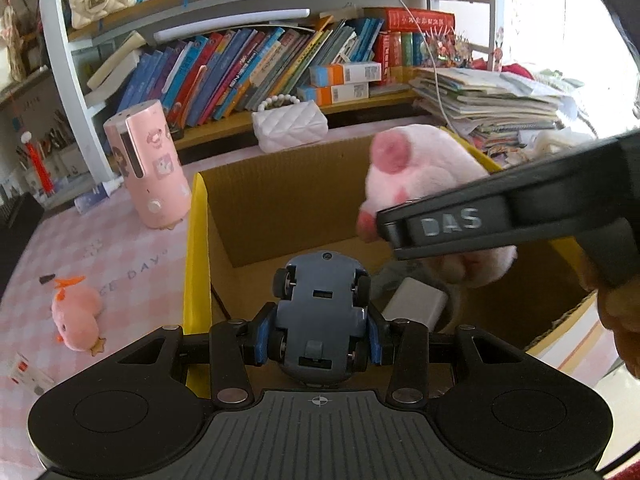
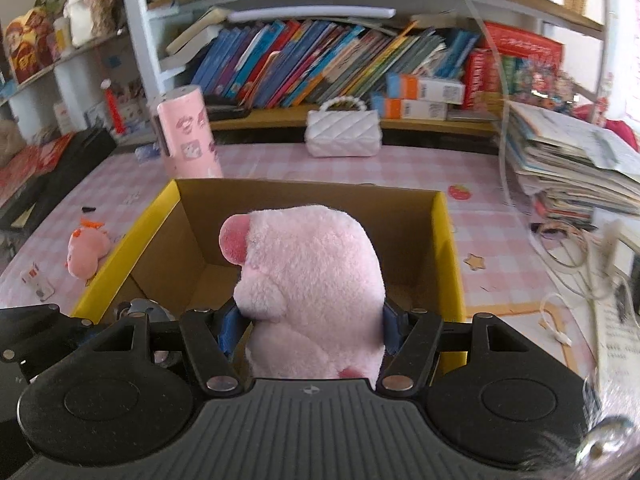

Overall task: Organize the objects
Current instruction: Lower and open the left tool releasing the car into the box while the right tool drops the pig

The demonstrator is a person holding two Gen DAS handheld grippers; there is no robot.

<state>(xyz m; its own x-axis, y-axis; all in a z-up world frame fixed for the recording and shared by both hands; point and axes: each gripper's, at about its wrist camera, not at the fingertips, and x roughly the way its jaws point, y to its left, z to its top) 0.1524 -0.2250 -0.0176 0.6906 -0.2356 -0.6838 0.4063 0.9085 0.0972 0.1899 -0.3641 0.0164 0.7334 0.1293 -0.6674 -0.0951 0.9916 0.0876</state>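
left gripper (image 1: 320,334): clamped on a grey toy car (image 1: 321,312), underside up, held over the near edge of the box
right gripper (image 2: 310,330): closed on a pink plush pig (image 2: 312,284), snout at 11 o'clock, held above the box opening
cardboard box (image 2: 450,264): yellow rim, open top; a white block (image 1: 416,304) is seen on its floor
small pink plush (image 1: 76,316): on the checked tablecloth (image 2: 500,280), at 9 o'clock from the box, apart from it
pink cylinder (image 1: 146,164): upright, 11 o'clock past the box
white quilted purse (image 2: 342,134): by the bookshelf, 12 o'clock
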